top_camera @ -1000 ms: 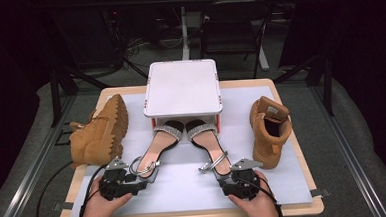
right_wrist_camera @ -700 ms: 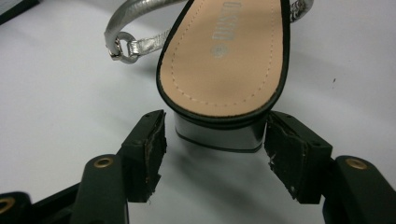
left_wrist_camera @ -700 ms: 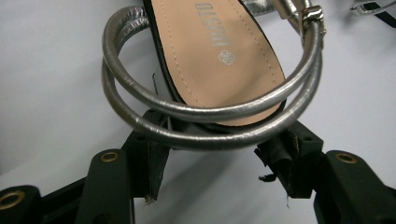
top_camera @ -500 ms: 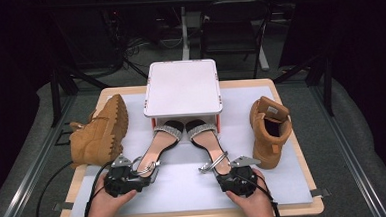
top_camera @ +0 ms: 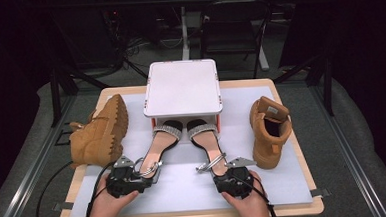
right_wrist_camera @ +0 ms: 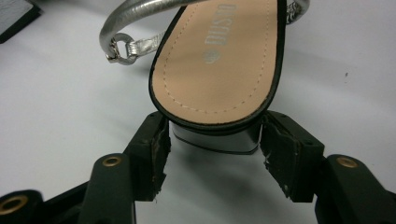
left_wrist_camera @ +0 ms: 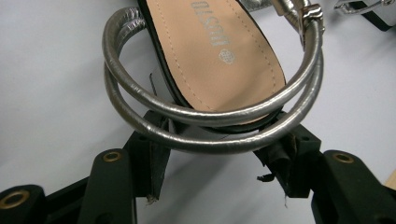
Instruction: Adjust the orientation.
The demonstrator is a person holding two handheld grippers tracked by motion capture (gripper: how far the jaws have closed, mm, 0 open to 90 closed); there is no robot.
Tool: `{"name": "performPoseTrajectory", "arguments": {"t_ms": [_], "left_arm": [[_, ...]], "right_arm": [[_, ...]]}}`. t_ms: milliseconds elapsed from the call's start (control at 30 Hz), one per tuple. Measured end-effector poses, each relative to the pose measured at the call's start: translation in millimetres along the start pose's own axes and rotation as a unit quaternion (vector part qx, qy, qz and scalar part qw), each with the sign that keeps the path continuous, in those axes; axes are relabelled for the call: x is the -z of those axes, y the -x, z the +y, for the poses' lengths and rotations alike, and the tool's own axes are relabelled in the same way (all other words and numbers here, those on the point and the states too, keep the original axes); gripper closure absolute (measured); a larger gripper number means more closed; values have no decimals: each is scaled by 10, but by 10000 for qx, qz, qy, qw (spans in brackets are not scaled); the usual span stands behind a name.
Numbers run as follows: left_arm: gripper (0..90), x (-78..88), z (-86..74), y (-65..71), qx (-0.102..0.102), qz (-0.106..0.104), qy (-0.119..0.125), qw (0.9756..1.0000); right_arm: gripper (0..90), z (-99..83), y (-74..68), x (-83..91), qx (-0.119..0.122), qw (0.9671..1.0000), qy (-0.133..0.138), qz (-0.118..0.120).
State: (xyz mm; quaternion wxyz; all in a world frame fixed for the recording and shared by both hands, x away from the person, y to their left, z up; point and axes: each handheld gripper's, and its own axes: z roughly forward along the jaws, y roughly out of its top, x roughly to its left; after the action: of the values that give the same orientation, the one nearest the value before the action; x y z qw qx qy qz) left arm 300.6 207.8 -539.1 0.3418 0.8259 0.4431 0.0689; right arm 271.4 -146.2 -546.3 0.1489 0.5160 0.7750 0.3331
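Two silver-strapped sandals lie side by side on the white mat, toes under a white box [top_camera: 181, 86]. My left gripper [top_camera: 151, 169] is at the heel of the left sandal [top_camera: 163, 142]. In the left gripper view its jaws [left_wrist_camera: 217, 144] clasp the black heel block from both sides, under the looped silver ankle strap [left_wrist_camera: 205, 116]. My right gripper [top_camera: 215, 168] is at the heel of the right sandal [top_camera: 205, 138]. The right gripper view has its pads [right_wrist_camera: 161, 144] pressed against the sides of the black heel [right_wrist_camera: 215, 137]. Both sandals rest flat on the mat.
A tan boot [top_camera: 99, 131] lies on its side at the left of the table, sole facing the sandals. Another tan boot [top_camera: 269, 129] stands upright at the right. The white mat [top_camera: 185, 189] covers the wooden table top [top_camera: 311, 210]. Dark chairs and cables lie beyond.
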Motion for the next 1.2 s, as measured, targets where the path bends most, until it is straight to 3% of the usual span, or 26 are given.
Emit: {"name": "performPoseTrajectory", "arguments": {"t_ms": [433,1200], "left_arm": [[464,-24,22,85,-61,-120,-18,9999],[473,-59,44,181,-148,-266,65,9995]], "right_arm": [[453,8,-112,27,29,9999,46,139],[481,8,-159,36,146,9994,146,285]]}}
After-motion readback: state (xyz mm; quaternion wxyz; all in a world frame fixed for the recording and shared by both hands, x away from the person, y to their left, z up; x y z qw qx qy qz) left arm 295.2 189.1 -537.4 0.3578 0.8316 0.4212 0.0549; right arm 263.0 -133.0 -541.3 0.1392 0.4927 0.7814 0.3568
